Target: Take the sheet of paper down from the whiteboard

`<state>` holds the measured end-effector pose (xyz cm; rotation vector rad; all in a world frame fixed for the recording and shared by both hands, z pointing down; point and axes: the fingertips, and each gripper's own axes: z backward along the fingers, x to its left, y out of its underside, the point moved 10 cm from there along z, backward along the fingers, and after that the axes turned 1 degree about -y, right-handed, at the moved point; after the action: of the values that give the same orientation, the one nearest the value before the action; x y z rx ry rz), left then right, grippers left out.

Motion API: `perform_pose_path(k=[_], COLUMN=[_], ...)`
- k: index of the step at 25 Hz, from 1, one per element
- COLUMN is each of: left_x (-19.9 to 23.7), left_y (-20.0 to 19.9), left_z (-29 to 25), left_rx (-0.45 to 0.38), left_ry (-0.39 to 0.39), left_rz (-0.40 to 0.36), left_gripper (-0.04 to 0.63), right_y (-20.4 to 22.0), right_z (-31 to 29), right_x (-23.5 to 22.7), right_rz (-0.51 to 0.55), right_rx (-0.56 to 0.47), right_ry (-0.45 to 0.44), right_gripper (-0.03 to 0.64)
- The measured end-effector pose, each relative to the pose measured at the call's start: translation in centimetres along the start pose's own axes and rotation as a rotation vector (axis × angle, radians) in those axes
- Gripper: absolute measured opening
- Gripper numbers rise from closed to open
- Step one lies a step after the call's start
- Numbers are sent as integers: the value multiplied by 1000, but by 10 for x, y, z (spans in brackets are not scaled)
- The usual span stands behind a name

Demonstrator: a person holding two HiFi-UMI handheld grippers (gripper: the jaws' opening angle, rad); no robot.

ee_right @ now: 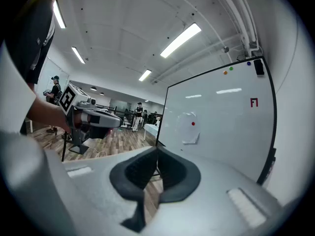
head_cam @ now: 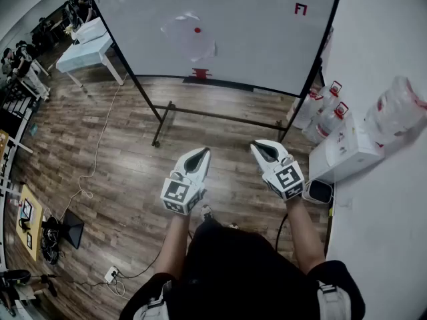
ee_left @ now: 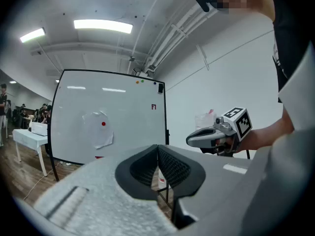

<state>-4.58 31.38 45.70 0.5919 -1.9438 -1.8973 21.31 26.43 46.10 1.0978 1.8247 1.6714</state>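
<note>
A large whiteboard (head_cam: 240,39) on a black wheeled stand faces me across the wood floor. A pale sheet of paper (head_cam: 190,37) hangs on it, pinned by a small red magnet (head_cam: 197,30). The paper (ee_left: 97,129) and magnet also show in the left gripper view, and the paper (ee_right: 188,128) in the right gripper view. My left gripper (head_cam: 197,157) and right gripper (head_cam: 261,149) are held side by side at waist height, well short of the board. Both are shut with nothing between the jaws.
A small red mark (head_cam: 301,9) sits at the board's upper right and a red item (head_cam: 200,73) on its lower rail. White cabinet (head_cam: 343,152) and water jugs (head_cam: 327,112) stand at the right wall. White tables (head_cam: 87,49) and people are far left. Cables (head_cam: 90,179) lie on the floor.
</note>
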Motion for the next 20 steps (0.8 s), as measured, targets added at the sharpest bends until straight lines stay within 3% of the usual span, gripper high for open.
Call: perform_pose_path(k=[9,20], left_x=[-7,1], left_y=[3,6], left_z=[13,31], left_rx=[-5,5], left_ry=[24,-22], left_rz=[28,17], left_gripper=[11,11], right_y=[5,6], right_z=[3,-3], right_x=[11,20], right_rz=[-35,-60], right_rx=[-14,-35], right_ry=[-17,-18], right_gripper=[5,5])
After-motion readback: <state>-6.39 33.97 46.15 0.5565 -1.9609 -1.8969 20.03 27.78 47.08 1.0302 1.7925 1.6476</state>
